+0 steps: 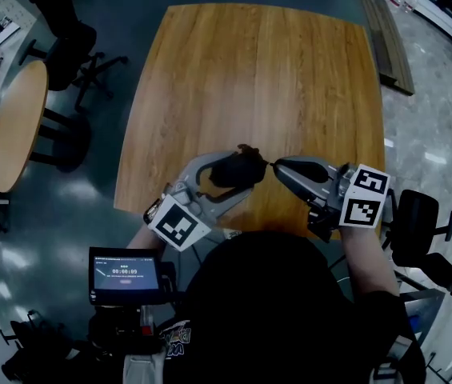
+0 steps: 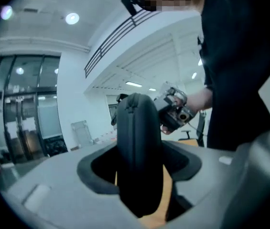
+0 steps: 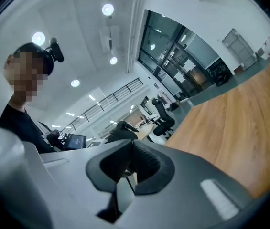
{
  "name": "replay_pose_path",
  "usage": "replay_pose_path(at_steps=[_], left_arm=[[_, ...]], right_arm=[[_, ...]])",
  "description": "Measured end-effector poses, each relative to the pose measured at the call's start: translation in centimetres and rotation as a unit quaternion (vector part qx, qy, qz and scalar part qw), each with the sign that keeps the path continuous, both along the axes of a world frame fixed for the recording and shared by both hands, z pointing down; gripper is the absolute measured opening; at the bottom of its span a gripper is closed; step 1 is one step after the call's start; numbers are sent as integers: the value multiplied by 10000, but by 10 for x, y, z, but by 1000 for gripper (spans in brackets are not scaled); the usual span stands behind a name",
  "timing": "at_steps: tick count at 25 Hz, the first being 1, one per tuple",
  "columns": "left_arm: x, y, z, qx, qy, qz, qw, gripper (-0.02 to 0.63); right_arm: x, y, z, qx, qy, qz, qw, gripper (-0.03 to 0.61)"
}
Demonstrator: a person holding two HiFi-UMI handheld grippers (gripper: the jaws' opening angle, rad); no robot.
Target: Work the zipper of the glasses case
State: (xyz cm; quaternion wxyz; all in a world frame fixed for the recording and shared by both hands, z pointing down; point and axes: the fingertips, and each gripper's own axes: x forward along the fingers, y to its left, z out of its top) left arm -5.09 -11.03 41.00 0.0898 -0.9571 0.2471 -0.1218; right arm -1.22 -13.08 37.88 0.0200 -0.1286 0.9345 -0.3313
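Note:
A black glasses case (image 1: 227, 171) hangs above the near edge of the wooden table (image 1: 258, 70). My left gripper (image 1: 246, 166) is shut on it across its width. In the left gripper view the case (image 2: 135, 128) stands on edge between the jaws of my left gripper (image 2: 140, 178), zip seam facing the camera. My right gripper (image 1: 273, 165) meets the case's right end, shut on the small zipper pull (image 1: 266, 164). In the right gripper view the pads of my right gripper (image 3: 129, 165) are pressed together, and the dark case (image 3: 120, 131) sits just beyond them. The pull itself is mostly hidden there.
A round wooden table (image 1: 18, 122) and dark chairs (image 1: 70, 50) stand at the left. A black office chair (image 1: 419, 224) is close on the right. A small screen (image 1: 124, 274) sits by the person's left side. A wooden bench (image 1: 390, 38) lies at the far right.

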Motion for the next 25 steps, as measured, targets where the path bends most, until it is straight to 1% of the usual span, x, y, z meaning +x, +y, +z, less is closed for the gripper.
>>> replay_pose_path(at_steps=[1,2,3,4,5,6,8,9,10,11,12,13,14,15,16,17,18,19,20,21,24,25], left_arm=[[1,3,-3,-399,365,66,9985,265],[3,6,-5,-889,750,141,9931,265],[4,9,-8,-1393,1123,240,9836,266],[6,11,-13,-1833,1482,361,9711,265],[8,12,-19,-2183,1836,490,9572,267],[10,12,-25,-2473,2186,622,9419,267],[13,14,-34,-2984,2859,893,9062,266],[14,16,-39,-3229,3180,1044,8853,266],[14,18,-44,-3470,3487,1222,8620,266],[14,21,-49,-3702,3766,1425,8371,267],[12,24,-54,-3936,4001,1655,8109,267],[10,27,-60,-4170,4199,1900,7833,267],[8,29,-65,-4384,4373,2116,7562,267],[6,29,-69,-4558,4519,2268,7325,267],[4,28,-71,-4689,4633,2360,7140,267],[2,27,-73,-4788,4714,2419,7000,267],[1,27,-73,-4873,4765,2475,6886,267],[1,28,-74,-4944,4785,2535,6799,267],[2,29,-74,-5000,4773,2586,6747,267],[4,30,-73,-5048,4725,2620,6732,267],[15,37,-67,-5182,4498,2655,6772,267],[16,38,-66,-5222,4468,2666,6757,268]], right_arm=[[0,3,-3,63,-152,-43,9999,11],[0,6,-8,210,-246,-74,9995,12],[-1,9,-12,422,-286,-102,9986,18],[-2,12,-17,669,-281,-139,9973,31],[-4,15,-21,919,-238,-182,9953,61],[-6,17,-24,1158,-161,-208,9929,84],[-8,20,-29,1637,41,-152,9864,86],[-8,21,-32,1910,167,-85,9814,86],[-8,23,-37,2221,343,-21,9744,86],[-8,25,-41,2588,614,27,9640,86],[-8,26,-42,3018,1008,41,9480,86],[-6,27,-41,3499,1505,3,9246,86],[-4,27,-38,4005,2011,-69,8939,86],[-3,26,-38,4509,2421,-131,8590,86],[-3,26,-39,4973,2717,-175,8238,86],[-4,26,-40,5356,2940,-218,7913,87],[-6,26,-40,5649,3121,-260,7634,87],[-8,26,-39,5860,3259,-292,7413,87],[-11,25,-38,5998,3341,-309,7264,92],[-12,25,-38,6075,3358,-310,7192,94],[-16,26,-40,6155,3273,-341,7161,94],[-17,26,-40,6214,3287,-372,7102,92]])
